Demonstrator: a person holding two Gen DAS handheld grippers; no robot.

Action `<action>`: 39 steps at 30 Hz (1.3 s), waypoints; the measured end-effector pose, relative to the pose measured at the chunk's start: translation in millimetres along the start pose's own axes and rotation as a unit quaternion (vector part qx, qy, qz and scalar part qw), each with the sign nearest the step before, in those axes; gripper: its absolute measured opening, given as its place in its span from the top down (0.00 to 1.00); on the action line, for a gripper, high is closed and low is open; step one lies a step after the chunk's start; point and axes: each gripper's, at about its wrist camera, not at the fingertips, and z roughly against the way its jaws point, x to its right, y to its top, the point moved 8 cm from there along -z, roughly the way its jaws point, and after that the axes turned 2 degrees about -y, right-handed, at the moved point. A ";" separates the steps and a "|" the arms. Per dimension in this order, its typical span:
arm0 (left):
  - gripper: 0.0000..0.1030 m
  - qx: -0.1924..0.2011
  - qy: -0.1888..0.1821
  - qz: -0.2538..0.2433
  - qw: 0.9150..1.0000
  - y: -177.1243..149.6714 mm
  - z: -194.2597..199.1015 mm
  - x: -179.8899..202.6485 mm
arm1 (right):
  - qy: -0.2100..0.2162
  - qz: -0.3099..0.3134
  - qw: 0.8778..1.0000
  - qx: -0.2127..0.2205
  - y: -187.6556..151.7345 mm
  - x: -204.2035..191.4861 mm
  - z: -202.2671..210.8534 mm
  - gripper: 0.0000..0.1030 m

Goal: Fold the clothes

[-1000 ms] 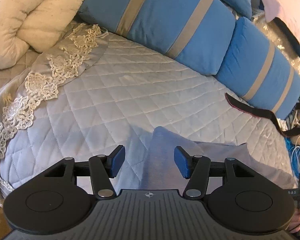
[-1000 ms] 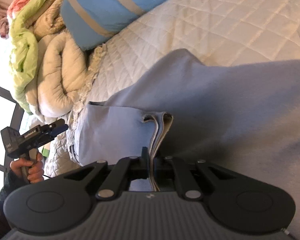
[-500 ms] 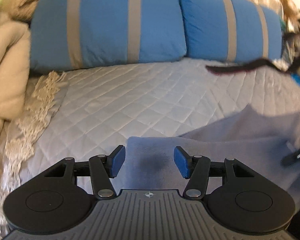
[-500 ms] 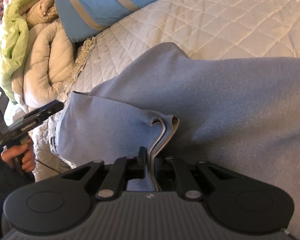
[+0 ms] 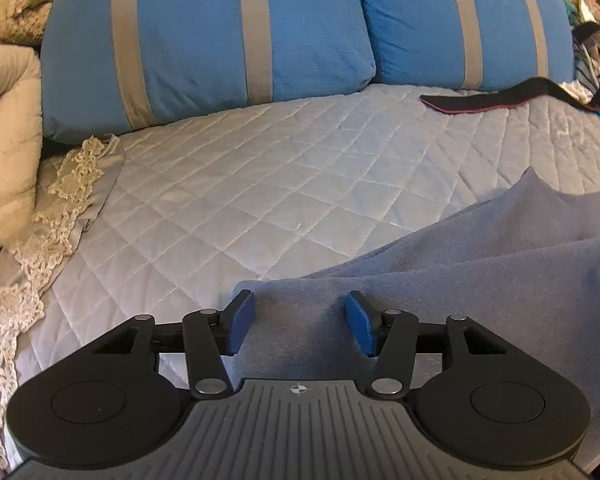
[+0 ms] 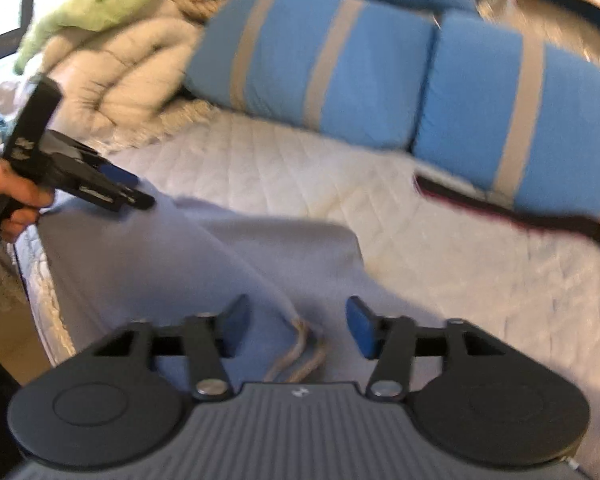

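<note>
A lavender-grey garment (image 5: 460, 256) lies partly folded on the quilted white bedspread (image 5: 280, 168). My left gripper (image 5: 298, 322) is open and empty, its blue pads just above the garment's near left corner. In the right wrist view my right gripper (image 6: 296, 326) is open and empty over the garment (image 6: 204, 264), with the garment's tan hem edge (image 6: 300, 348) lying between the fingers. The left gripper also shows in the right wrist view (image 6: 116, 188), held by a hand at the garment's left end.
Two blue pillows with grey stripes (image 5: 228, 40) line the back of the bed. A black strap with a pink edge (image 5: 488, 100) lies at the back right. Cream comforters (image 5: 4, 120) and a lace-edged cloth (image 5: 72, 184) pile at the left.
My right gripper has opened and let go of the garment's hem, and its view has swung up toward the pillows. My left gripper has come down over the garment's corner.
</note>
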 end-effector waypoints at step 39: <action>0.48 -0.031 -0.185 0.288 0.939 -70.2 62.5 -91.0 | 0.087 0.019 0.994 -0.070 -43.8 -9.7 23.3 0.50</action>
